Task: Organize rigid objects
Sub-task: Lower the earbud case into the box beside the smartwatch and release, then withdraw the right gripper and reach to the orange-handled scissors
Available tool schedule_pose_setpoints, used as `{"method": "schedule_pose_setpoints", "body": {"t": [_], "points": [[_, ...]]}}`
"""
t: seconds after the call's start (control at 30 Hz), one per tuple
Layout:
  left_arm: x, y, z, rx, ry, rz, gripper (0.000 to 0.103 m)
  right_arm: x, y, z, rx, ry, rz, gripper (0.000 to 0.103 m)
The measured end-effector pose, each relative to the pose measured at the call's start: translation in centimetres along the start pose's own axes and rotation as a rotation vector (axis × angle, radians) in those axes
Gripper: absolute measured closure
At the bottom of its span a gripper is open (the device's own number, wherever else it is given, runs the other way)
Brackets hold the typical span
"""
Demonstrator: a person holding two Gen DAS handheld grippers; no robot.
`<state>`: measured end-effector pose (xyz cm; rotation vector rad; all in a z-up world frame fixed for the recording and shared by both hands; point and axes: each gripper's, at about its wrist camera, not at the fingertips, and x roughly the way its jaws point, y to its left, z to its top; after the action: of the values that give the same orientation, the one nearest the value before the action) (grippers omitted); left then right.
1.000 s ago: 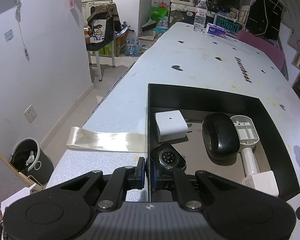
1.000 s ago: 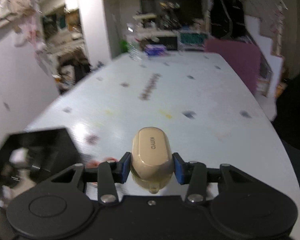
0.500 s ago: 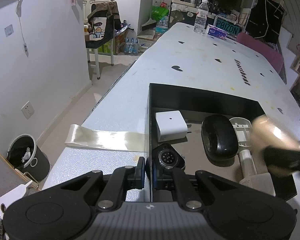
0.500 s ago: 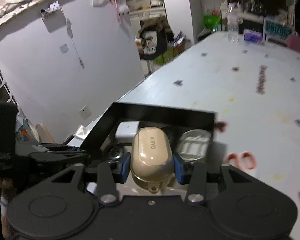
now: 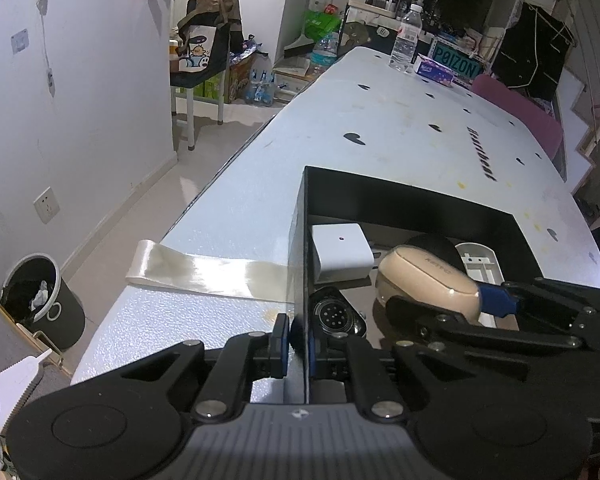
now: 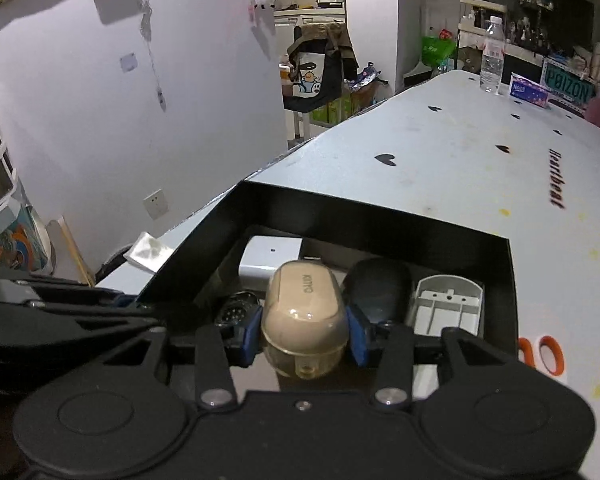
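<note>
Here our right gripper clamps its jaws on the beige case above the black box. Our left gripper pinches the box's wall at six o'clock.

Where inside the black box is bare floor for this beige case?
Bare brown floor lies between the round black gadget and the beige earbud case, under the right gripper. The far row, white charger, black mouse, grey plastic shell, is packed.

white table, black box, water bottle, tape strip
</note>
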<state>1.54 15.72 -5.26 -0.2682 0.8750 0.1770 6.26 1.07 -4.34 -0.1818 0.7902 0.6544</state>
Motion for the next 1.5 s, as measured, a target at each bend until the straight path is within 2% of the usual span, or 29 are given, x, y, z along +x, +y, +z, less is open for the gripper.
{"method": "schedule_pose_setpoints", "body": {"t": [0.1,0.3,0.37,0.43,0.53,0.67,0.77,0.9,1.03,1.27,1.4,1.5], "points": [[0.0,0.0,0.0,0.001,0.0,0.001,0.094,-0.5,-0.4,0.0,0.012,0.011,0.027,0.053],[-0.1,0.0,0.0,0.003,-0.001,0.003,0.094,-2.5,-1.2,-0.7,0.019,0.015,0.072,0.054],[-0.1,0.0,0.0,0.004,-0.001,0.003,0.094,-2.8,-1.4,-1.0,0.021,0.036,0.083,0.058],[0.0,0.0,0.0,0.005,-0.001,0.004,0.094,-2.9,-1.4,-1.3,0.014,0.07,0.105,0.075],[-0.1,0.0,0.0,0.005,-0.001,0.005,0.094,-2.6,-1.6,-1.7,0.036,0.123,0.162,0.08],[-0.1,0.0,0.0,0.005,-0.001,0.004,0.094,-1.6,-1.7,-1.7,0.098,0.167,0.233,0.081],[-0.1,0.0,0.0,0.005,-0.001,0.004,0.094,-0.9,-1.3,-1.5,0.086,0.168,0.189,0.083],[-0.1,0.0,0.0,0.005,-0.001,0.004,0.094,-0.4,-1.3,-1.3,0.101,0.148,0.168,0.083],[-0.1,0.0,0.0,0.007,-0.001,0.006,0.094,-0.5,-1.4,-1.1,0.108,0.134,0.151,0.087],[-0.1,0.0,0.0,0.006,-0.001,0.005,0.094,-3.7,-1.4,-0.8,0.085,0.078,0.123,0.085],[-0.1,0.0,0.0,0.006,-0.001,0.006,0.094,-5.5,-1.4,-0.7,0.069,0.051,0.077,0.076],[-0.1,0.0,0.0,0.007,-0.001,0.006,0.094,-6.6,-1.5,-0.9,0.074,0.039,0.052,0.062]]}}
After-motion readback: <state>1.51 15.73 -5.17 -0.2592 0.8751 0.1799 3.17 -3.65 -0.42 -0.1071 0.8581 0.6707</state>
